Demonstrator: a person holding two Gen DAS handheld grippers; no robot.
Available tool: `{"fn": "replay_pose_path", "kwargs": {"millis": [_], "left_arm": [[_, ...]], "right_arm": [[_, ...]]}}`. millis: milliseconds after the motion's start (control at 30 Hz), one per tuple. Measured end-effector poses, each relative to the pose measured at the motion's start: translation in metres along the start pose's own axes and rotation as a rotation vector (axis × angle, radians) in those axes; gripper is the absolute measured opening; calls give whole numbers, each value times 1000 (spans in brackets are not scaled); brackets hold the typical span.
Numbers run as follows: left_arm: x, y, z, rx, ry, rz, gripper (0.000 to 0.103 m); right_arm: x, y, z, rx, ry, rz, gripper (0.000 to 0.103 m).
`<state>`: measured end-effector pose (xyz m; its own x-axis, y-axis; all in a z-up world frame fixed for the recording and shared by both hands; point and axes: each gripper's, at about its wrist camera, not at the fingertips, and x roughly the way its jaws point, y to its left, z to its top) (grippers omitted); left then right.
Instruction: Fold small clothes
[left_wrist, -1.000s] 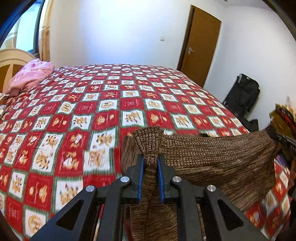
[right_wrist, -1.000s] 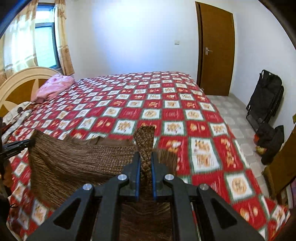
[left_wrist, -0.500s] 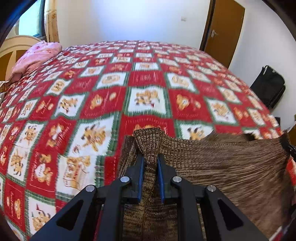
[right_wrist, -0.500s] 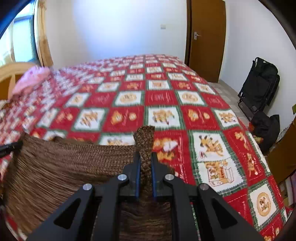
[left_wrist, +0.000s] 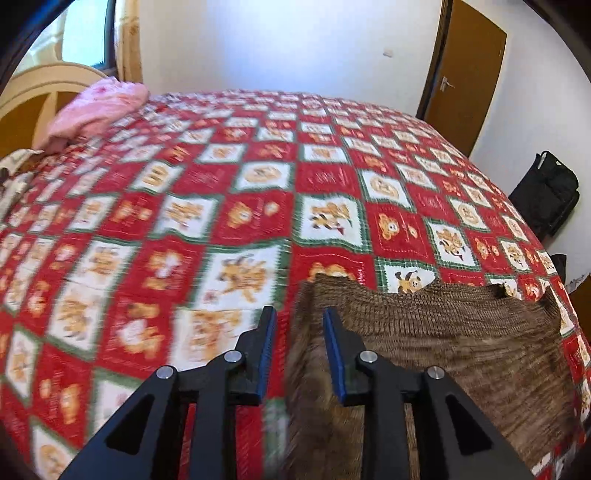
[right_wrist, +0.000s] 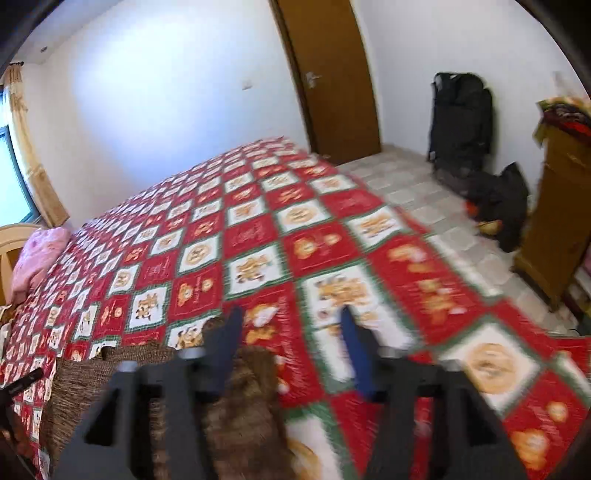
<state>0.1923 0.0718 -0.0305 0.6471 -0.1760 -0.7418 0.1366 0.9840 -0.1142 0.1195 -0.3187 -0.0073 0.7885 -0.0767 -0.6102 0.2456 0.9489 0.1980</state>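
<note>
A brown knitted garment (left_wrist: 443, 343) lies spread on the red patchwork bedspread (left_wrist: 184, 206) near the bed's front edge. My left gripper (left_wrist: 298, 317) is open just above the garment's left edge, holding nothing. In the right wrist view the garment (right_wrist: 236, 398) lies under and left of my right gripper (right_wrist: 291, 321), which is open wide and empty. That view is blurred by motion.
A pink pillow (left_wrist: 96, 110) lies by the headboard (left_wrist: 33, 92) at the far left. A brown door (right_wrist: 332, 74), black bags (right_wrist: 461, 122) and a wooden cabinet (right_wrist: 554, 214) stand on the tiled floor (right_wrist: 424, 192) to the right of the bed.
Both grippers were shut on the garment's top corners and held it up. They lowered it onto the bed, opened and let go. The right gripper has swung to the right.
</note>
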Motion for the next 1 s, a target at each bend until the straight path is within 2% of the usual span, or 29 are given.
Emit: {"fn": "replay_pose_path", "kwargs": {"millis": [67, 167, 300, 400, 533, 667, 700, 767, 867, 1000], "left_arm": [[-16, 4, -8, 3, -7, -6, 28], [-36, 0, -29, 22, 5, -38, 28], [-51, -3, -62, 19, 43, -63, 28], [-50, -2, -87, -1, 92, -68, 28], [-44, -4, -110, 16, 135, 2, 28], [-45, -8, -124, 80, 153, 120, 28], [-53, -7, -127, 85, 137, 118, 28], [-65, -8, -133, 95, 112, 99, 28], [-81, -17, -142, 136, 81, 125, 28], [-95, -21, -150, 147, 54, 154, 29]], "right_arm": [[-17, 7, -11, -56, 37, 24, 31], [-22, 33, -37, -179, 114, 82, 31], [-25, 58, -71, -228, 174, 159, 32], [-17, 63, -92, -230, 242, 152, 32], [-3, 51, -115, -223, 333, 90, 32], [-29, 48, -117, -224, 302, 58, 34], [-39, 48, -117, -206, 283, 68, 39], [-69, 52, -121, -192, 232, 109, 41], [-93, 64, -133, -223, 189, 125, 48], [-89, 71, -145, -241, 211, 93, 48]]}}
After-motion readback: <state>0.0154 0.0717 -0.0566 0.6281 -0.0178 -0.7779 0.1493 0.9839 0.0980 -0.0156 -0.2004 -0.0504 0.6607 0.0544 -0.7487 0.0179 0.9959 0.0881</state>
